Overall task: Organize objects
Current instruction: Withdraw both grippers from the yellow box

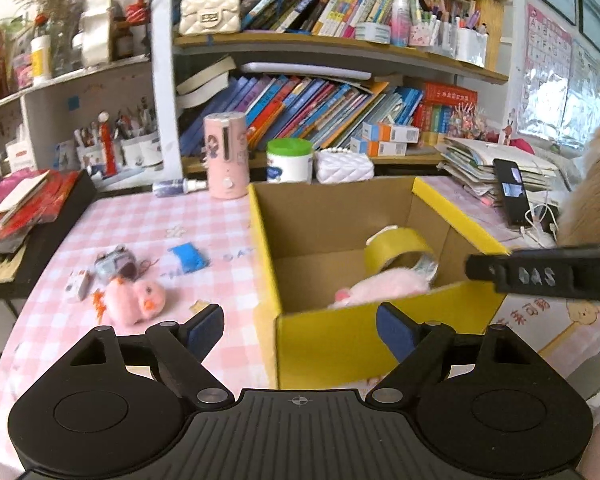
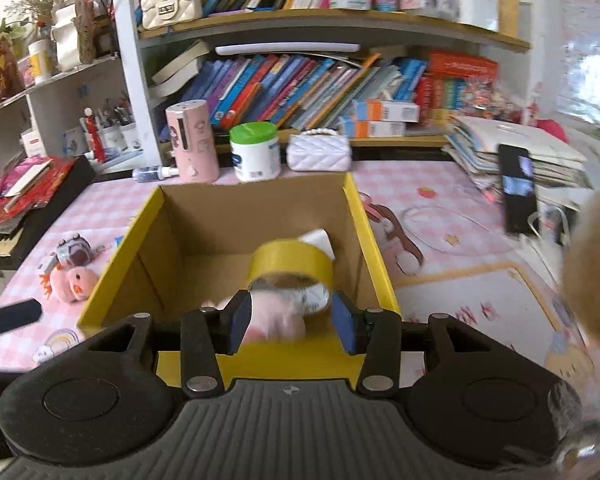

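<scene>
- Box (image 1: 380, 344), yellow outside, plain cardboard inside, open-topped, sits on pink checked tablecloth (image 1: 148, 216).
- Inside box: yellow tape roll (image 2: 290, 266) on edge toward the right wall; pink plush toy (image 2: 274, 314) lying just in front, touching it.
- Left of box, on cloth: second pink plush (image 1: 138, 300), small toy camera (image 1: 114, 266) just behind it, blue piece (image 1: 188, 258) nearer the box.
- Left gripper (image 1: 300, 330) over box's near-left corner, jaws spread wide, nothing between.
- Right gripper (image 2: 292, 322) above near wall, jaws parted, gripping nothing; plush seen in box beyond them.
- Behind box: pink cylinder (image 1: 225, 156), green-lidded jar (image 1: 290, 160), white quilted purse (image 1: 344, 166), bookshelves.
</scene>
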### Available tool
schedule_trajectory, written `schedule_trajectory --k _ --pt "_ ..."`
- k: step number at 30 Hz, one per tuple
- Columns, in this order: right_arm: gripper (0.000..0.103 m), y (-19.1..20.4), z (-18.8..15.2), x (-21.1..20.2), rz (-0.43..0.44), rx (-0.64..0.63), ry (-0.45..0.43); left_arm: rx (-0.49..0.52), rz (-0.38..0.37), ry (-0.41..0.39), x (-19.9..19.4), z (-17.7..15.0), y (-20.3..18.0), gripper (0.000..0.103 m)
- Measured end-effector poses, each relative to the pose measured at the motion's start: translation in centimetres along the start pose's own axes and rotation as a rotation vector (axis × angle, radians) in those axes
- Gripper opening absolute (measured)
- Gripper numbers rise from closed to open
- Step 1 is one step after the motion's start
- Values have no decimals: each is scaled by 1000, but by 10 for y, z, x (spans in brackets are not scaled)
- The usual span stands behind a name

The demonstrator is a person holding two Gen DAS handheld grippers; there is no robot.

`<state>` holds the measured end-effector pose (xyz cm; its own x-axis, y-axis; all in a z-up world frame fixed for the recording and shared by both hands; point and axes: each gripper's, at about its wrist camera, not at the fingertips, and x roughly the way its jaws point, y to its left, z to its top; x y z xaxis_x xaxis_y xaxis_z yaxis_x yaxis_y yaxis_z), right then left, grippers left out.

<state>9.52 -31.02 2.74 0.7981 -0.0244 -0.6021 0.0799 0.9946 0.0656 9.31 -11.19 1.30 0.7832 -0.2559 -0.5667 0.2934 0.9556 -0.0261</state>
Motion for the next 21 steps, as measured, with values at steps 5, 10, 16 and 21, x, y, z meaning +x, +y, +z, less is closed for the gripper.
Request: schedule_trajectory --k 5,10,16,21 --pt "49 17 -37 -21 -78 -14 -15 -8 31 34 -16 -21 17 86" --pt "51 35 -69 -33 -97 21 41 -29 28 82 -29 -40 38 86" --pt "59 71 -91 -48 -89 -10 68 -49 31 122 -46 -60 63 86" --pt "59 103 -106 -55 -51 -35 94 -45 45 140 -61 -72 82 86"
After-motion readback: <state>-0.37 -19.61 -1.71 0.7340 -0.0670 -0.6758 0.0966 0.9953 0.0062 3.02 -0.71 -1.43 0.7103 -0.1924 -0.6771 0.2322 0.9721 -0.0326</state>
